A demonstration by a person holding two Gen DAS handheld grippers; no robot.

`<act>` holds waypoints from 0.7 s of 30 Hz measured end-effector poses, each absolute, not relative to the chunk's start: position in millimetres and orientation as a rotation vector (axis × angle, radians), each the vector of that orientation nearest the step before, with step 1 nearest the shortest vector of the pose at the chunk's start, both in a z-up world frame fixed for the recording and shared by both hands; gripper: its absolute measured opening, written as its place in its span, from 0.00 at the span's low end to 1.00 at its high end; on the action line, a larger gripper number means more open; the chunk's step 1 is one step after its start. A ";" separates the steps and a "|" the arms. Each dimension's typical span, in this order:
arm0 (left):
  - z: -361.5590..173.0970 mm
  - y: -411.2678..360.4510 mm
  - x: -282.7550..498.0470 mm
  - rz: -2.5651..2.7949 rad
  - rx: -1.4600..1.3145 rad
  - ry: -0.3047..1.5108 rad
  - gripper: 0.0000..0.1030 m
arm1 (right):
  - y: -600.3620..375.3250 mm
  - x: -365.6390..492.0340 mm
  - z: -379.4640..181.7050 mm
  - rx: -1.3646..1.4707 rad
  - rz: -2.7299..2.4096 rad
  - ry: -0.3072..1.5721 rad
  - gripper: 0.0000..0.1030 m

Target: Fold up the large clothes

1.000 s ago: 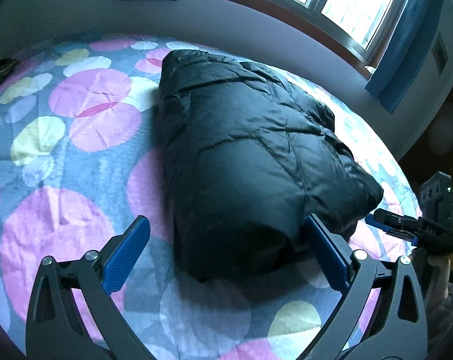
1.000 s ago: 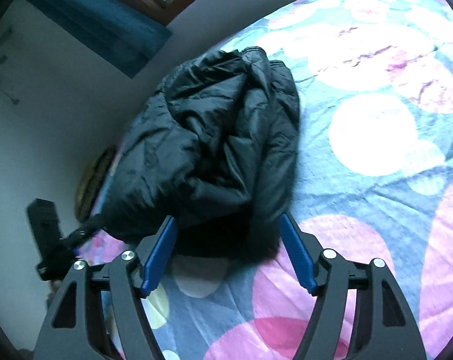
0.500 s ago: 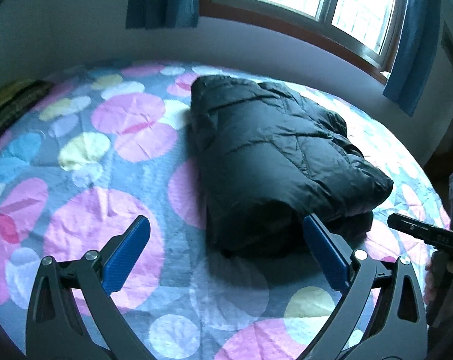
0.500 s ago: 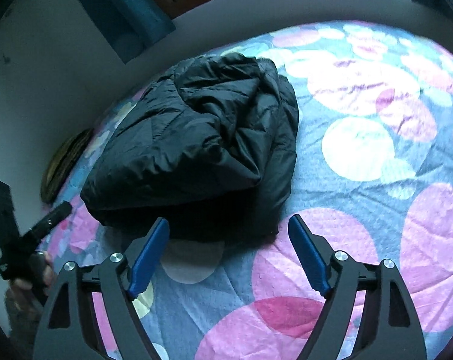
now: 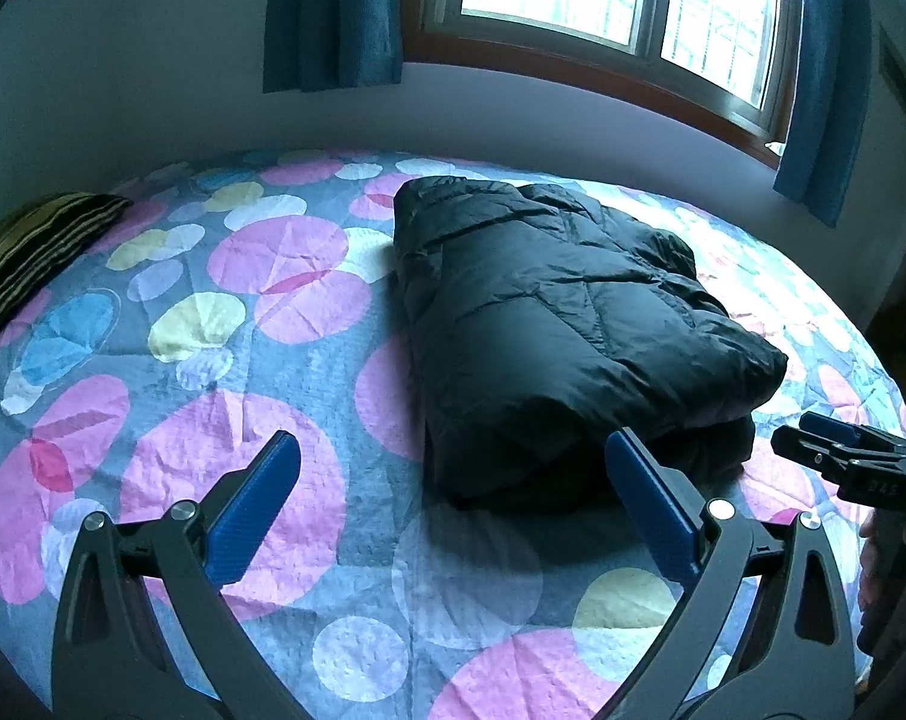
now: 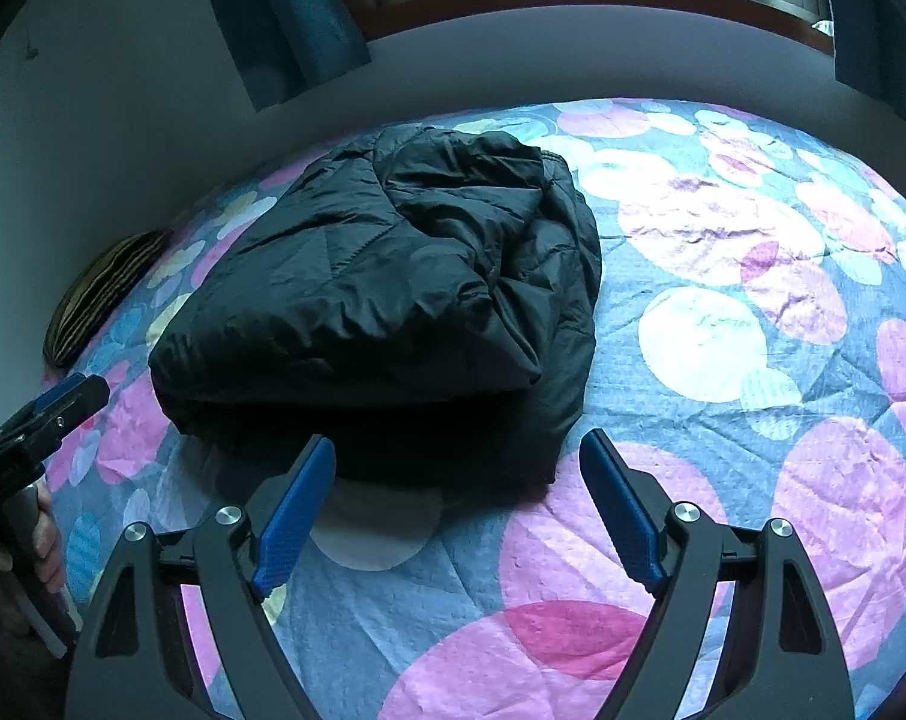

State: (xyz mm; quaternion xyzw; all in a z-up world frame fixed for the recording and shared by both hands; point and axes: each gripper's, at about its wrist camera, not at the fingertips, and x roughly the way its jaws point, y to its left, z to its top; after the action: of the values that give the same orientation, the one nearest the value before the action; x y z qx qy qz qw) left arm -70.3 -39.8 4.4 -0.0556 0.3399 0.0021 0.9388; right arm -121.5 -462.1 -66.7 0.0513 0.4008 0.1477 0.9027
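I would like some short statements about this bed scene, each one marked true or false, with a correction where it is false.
1. The black puffy quilted jacket lies folded into a bundle on the bedspread with pink, white and yellow circles. True.
2. The left tongs are shut on the jacket. False: they are open and hold nothing.
3. The right tongs are open and empty. True.
4. The blue curtains cover the whole window. False: they hang at its sides and the glass is bare.
5. A striped dark and yellow cushion lies on top of the jacket. False: it lies apart, at the bed's edge.
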 end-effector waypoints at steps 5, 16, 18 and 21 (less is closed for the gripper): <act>3.3 -40.2 -71.3 0.015 -0.110 0.695 0.98 | -459.9 -122.9 -68.7 0.104 0.298 0.826 0.80; 1.0 -39.5 -70.5 0.034 -0.114 0.697 0.98 | -459.7 -123.4 -70.7 0.106 0.287 0.824 0.80; 0.7 -39.0 -70.6 0.039 -0.118 0.695 0.98 | -460.0 -123.4 -71.0 0.108 0.285 0.825 0.80; 0.9 -38.4 -71.3 0.048 -0.117 0.692 0.98 | -460.4 -123.4 -71.0 0.108 0.285 0.823 0.80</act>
State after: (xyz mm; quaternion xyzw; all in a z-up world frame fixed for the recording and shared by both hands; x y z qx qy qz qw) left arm -71.3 -38.4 0.9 -0.0572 0.3388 0.0236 0.9388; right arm -123.4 -460.4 -71.0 0.0521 0.3986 0.1378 0.9052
